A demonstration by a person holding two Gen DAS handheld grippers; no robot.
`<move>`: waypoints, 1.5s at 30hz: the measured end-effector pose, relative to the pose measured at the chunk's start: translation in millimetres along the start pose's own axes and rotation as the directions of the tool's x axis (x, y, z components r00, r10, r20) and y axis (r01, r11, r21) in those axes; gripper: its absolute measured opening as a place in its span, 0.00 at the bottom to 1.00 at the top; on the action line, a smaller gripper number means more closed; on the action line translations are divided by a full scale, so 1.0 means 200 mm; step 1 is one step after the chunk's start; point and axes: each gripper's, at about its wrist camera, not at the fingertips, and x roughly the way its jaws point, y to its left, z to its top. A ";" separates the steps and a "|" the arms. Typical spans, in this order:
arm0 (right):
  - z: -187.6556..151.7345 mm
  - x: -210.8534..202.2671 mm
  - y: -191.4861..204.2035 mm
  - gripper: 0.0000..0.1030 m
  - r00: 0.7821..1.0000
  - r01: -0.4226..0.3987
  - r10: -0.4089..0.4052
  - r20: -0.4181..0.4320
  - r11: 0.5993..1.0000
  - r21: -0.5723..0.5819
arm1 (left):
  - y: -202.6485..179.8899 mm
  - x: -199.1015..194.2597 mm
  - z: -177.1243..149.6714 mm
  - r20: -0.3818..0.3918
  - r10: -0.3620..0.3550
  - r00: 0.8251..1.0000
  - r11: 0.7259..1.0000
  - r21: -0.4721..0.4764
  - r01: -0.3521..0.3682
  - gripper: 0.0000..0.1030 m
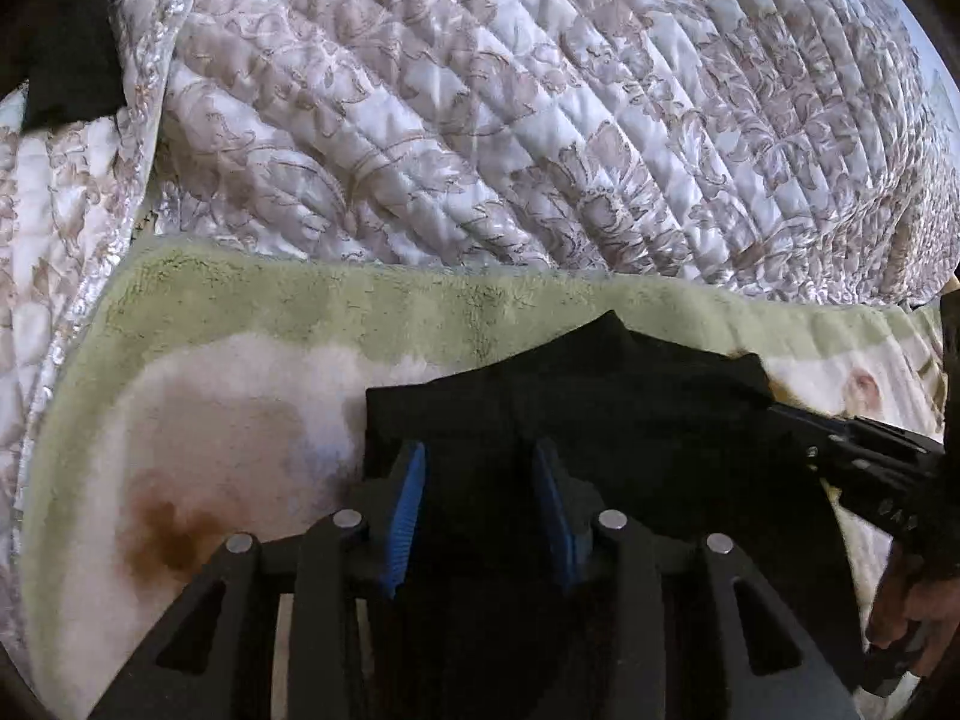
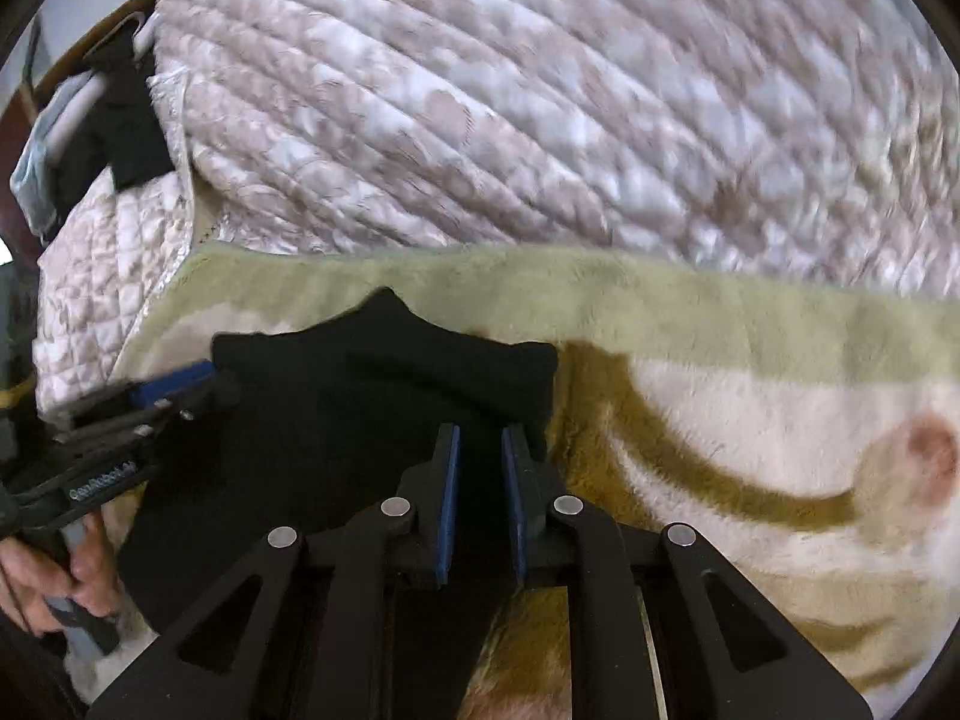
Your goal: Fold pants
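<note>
Black fabric fills the space ahead of both my claws: the pants (image 1: pixel 576 408) lie bunched into a compact, roughly squared bundle on the plush blanket (image 1: pixel 252 372), with the quilted bedspread (image 1: pixel 480 120) heaped just beyond it.

My left gripper (image 1: pixel 479 468) sits over the near left part of the bundle. Its blue pads (image 1: pixel 408 504) stand well apart, the dark cloth lies between and under them, and I see no pinch; I read those jaws as apart. In the right wrist view the same claw comes in from the left edge, with a hand (image 2: pixel 54 576) on its handle.

My right gripper (image 2: pixel 480 450) is at the bundle's right edge, where black cloth meets the brown stripe of the blanket. Its pads are drawn close with only a narrow slot between them. Everything in that slot is black on black, so I cannot tell whether an edge of fabric is clamped there or the jaws are merely nearly together.

As for progress, I judge the fold well along: no full legs trail out, and the visible outline is short and stacked. Its far edge is lumpy, with a peaked corner sticking up, so I would say squaring and flattening remain.
</note>
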 end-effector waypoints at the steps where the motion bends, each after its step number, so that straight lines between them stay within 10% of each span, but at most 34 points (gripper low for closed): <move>1: -0.01 -0.01 -0.01 0.14 1.000 -0.016 0.016 0.016 1.000 0.008 | -0.02 0.00 -0.01 0.011 0.009 1.000 1.000 0.017 -0.009 0.42; 23: -0.49 -0.61 0.30 0.30 0.998 0.001 0.008 0.069 0.991 -0.131 | -0.19 -0.77 -0.44 0.100 0.104 0.990 0.994 -0.046 -0.100 0.42; 45: -0.72 -0.57 0.33 0.50 0.997 0.069 -0.063 0.037 0.983 -0.169 | -0.16 -0.63 -0.71 -0.010 0.133 0.991 0.991 -0.025 -0.133 0.58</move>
